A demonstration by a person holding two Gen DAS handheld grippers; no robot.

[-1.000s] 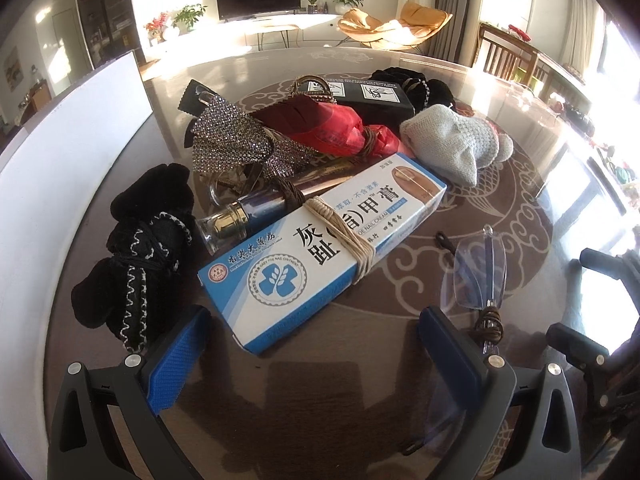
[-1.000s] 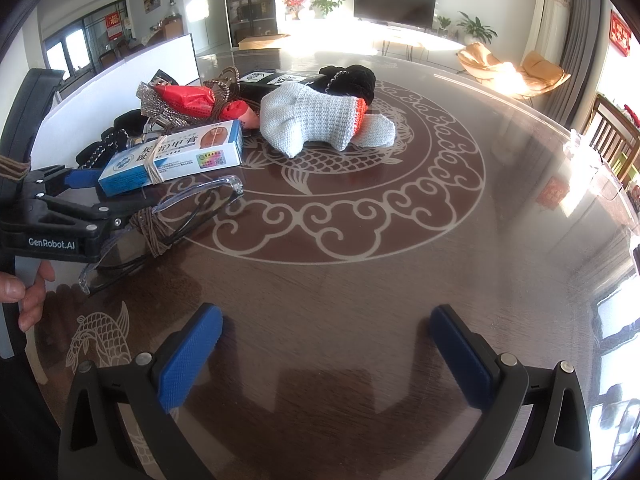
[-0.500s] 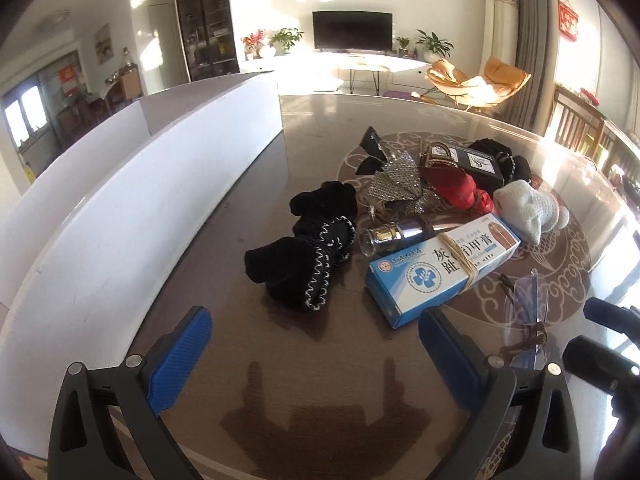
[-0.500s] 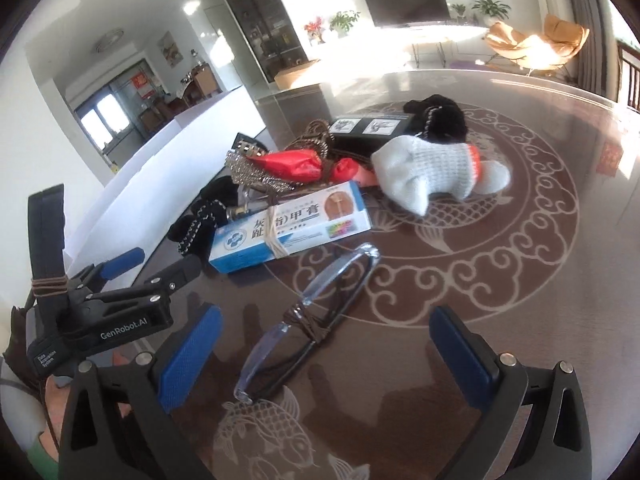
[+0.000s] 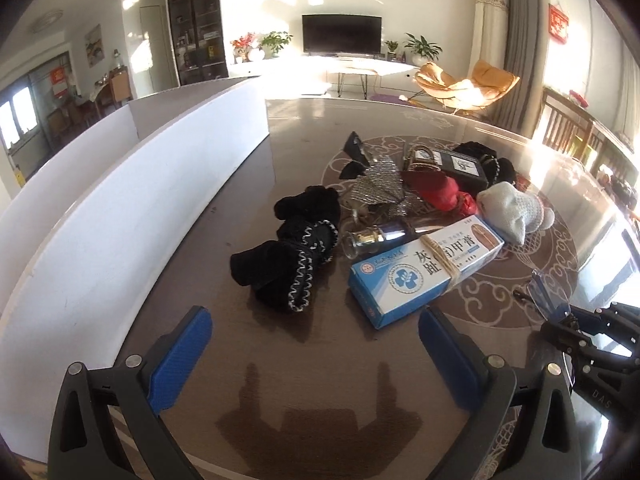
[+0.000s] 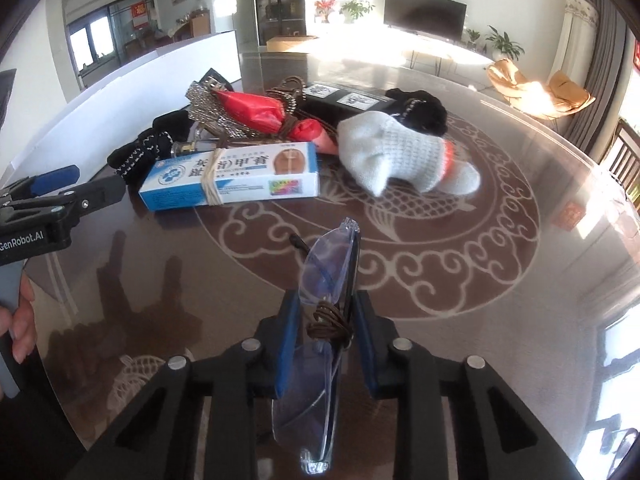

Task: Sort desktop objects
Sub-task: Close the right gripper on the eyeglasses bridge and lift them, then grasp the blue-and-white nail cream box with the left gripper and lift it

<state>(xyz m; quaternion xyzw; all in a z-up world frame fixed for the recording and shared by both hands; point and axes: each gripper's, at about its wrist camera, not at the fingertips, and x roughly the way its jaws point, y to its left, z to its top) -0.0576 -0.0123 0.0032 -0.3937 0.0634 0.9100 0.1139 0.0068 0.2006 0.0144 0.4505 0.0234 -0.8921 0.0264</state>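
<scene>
My right gripper (image 6: 324, 320) is shut on folded clear glasses (image 6: 330, 268) tied with brown cord, gripping them at the bridge just above the table. The glasses also show at the right edge of the left wrist view (image 5: 546, 294). My left gripper (image 5: 314, 338) is open and empty, low over the table's near edge. In front of it lie a blue and white medicine box (image 5: 424, 270) bound with twine, black gloves (image 5: 294, 248), a small glass bottle (image 5: 374, 238), a red bag (image 5: 434, 190), a silver mesh piece (image 5: 378, 186) and a white knitted glove (image 5: 510, 210).
A white board (image 5: 132, 200) stands along the table's left side. A black box (image 5: 460, 166) and another black glove (image 5: 486, 160) lie behind the pile. The round brown table (image 6: 480, 280) has a pale scroll pattern. Chairs stand at the far right.
My right gripper has moved onto the glasses and shut on them. My left gripper has pulled back and left from the pile, staying open.
</scene>
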